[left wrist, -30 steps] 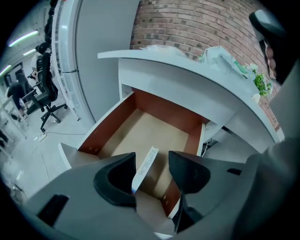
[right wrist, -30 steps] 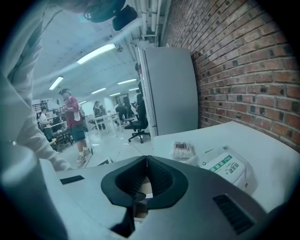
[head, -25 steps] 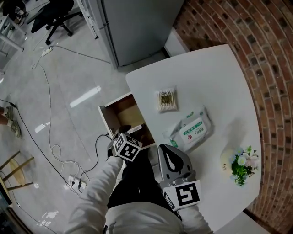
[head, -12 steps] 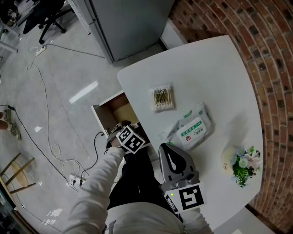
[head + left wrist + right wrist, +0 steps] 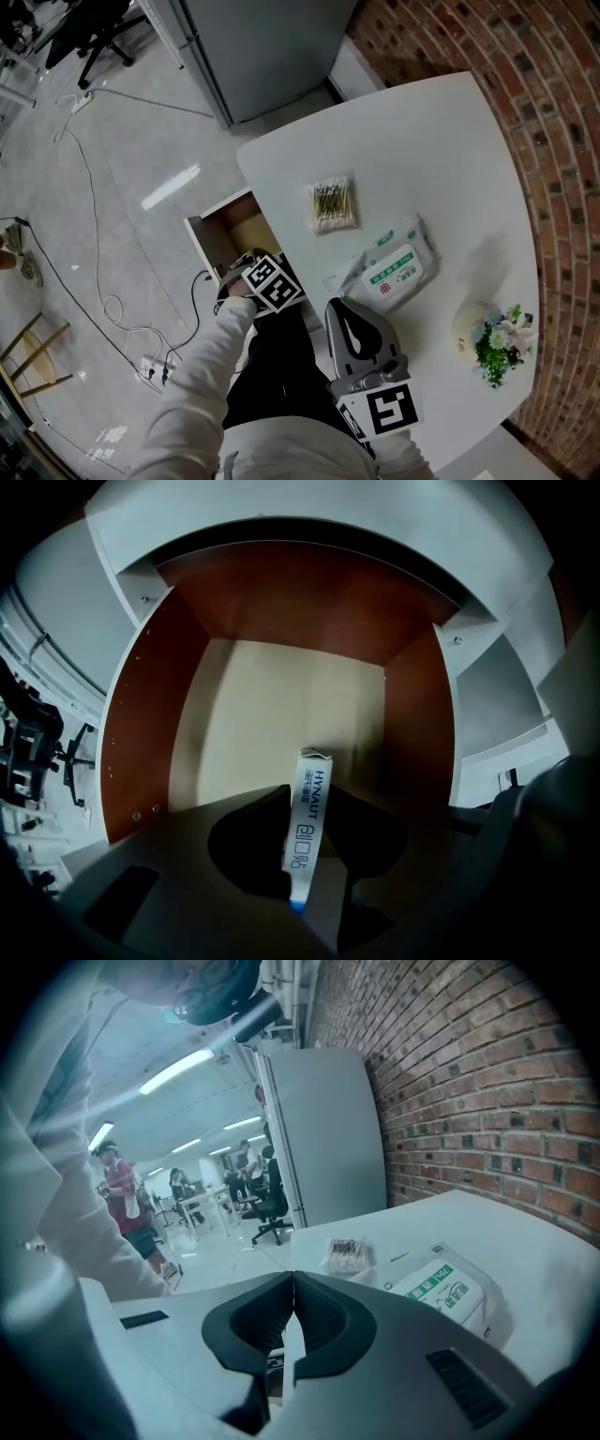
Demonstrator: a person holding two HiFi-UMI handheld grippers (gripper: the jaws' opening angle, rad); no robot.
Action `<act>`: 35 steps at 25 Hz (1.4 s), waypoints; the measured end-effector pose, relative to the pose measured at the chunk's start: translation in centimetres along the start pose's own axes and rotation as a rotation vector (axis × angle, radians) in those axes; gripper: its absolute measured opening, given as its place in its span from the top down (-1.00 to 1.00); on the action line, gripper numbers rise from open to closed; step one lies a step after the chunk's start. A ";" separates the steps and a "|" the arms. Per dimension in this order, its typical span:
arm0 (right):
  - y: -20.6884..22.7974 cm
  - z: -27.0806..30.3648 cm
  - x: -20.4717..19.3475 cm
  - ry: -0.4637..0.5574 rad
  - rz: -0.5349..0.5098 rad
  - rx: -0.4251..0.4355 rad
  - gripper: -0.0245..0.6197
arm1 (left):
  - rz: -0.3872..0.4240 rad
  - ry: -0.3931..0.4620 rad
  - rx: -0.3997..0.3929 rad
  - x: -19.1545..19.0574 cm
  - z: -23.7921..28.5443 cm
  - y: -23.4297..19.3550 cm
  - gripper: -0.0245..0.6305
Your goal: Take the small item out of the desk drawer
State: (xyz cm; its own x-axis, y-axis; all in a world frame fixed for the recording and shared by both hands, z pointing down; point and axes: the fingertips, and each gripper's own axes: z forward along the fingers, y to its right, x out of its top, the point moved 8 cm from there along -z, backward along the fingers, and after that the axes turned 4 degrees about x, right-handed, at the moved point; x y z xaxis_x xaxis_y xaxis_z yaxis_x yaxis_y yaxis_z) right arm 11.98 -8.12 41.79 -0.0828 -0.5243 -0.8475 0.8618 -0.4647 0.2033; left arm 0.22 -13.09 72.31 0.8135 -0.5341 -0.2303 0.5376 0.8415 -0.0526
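The left gripper (image 5: 310, 794) is down in the open desk drawer (image 5: 136, 714), and its jaws are closing on the small plaster box (image 5: 306, 827). The box stands on its thin edge right between the two dark pads, and both pads look to be touching its flat sides. Its top end pokes out past the tips and its blue end sits deep in the gap. I think the good way now is to squeeze until the box cannot slip, but not so hard that the thin card gets squashed. Then lift it straight up and back. The brown drawer walls stand on both sides and the white desk top hangs over the far end, so a crooked pull could bump the box loose. The drawer floor around the box is bare, so nothing else should get in the way. The right gripper (image 5: 292, 1279) has no job in this; it rests on the white table (image 5: 422, 159) with its jaws together and nothing between them. Farther off on the table lie a pack of wet wipes (image 5: 392, 265) and a pack of cotton swabs (image 5: 334, 202), well apart from the drawer.
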 end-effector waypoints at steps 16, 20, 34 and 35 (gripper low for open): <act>-1.9 -0.1 0.6 0.021 -0.022 0.014 0.84 | -0.281 0.218 0.043 0.2 -8.1 -1.8 0.67; -2.8 -0.3 0.9 0.036 -0.029 0.023 0.84 | -0.348 0.297 0.070 -0.2 -11.5 -2.2 0.67; -4.5 -1.1 1.9 0.074 -0.044 0.001 0.84 | -0.424 0.505 0.165 -1.1 -20.8 -3.0 0.67; -4.6 -1.2 1.9 0.077 -0.042 -0.002 0.84 | -0.427 0.517 0.170 -1.2 -21.3 -3.0 0.67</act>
State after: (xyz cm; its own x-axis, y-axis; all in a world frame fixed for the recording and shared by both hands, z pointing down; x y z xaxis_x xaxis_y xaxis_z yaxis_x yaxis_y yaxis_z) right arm 8.41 -6.14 38.61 -0.0805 -0.4481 -0.8904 0.8592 -0.4840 0.1659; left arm -7.07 -13.26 51.99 0.3353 -0.6728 -0.6595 0.8489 0.5193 -0.0982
